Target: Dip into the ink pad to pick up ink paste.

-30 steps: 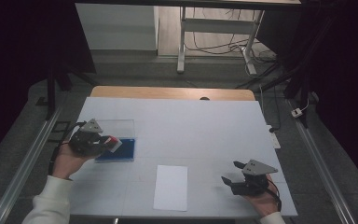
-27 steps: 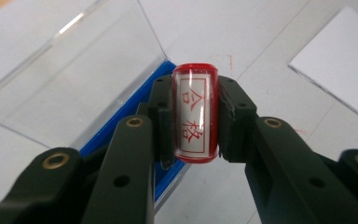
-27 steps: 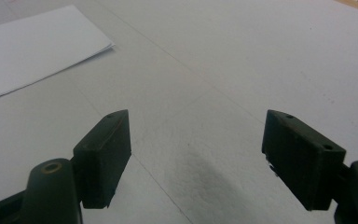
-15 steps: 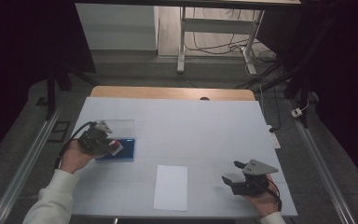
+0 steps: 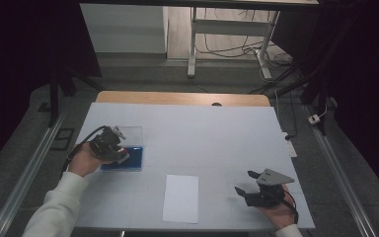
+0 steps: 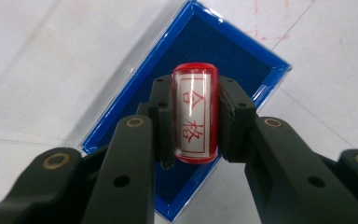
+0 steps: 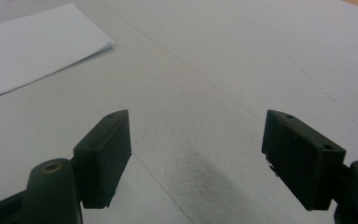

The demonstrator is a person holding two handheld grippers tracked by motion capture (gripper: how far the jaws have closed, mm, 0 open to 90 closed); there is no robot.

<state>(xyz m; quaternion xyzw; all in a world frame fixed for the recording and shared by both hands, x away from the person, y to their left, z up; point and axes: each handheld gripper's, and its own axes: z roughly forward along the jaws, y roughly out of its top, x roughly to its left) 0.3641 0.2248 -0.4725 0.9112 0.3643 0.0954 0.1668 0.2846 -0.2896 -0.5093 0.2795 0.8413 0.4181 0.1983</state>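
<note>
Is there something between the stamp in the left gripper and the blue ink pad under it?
Nothing visible. The left gripper is shut on the stamp, which hangs right above the open ink pad. The pad's clear lid lies folded back on the far side, out of the way.

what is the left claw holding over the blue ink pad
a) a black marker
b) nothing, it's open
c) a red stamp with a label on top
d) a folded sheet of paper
c: in the left gripper view the left claw is clamped on a red stamp with a white label bearing red characters, above the blue ink pad.
</note>
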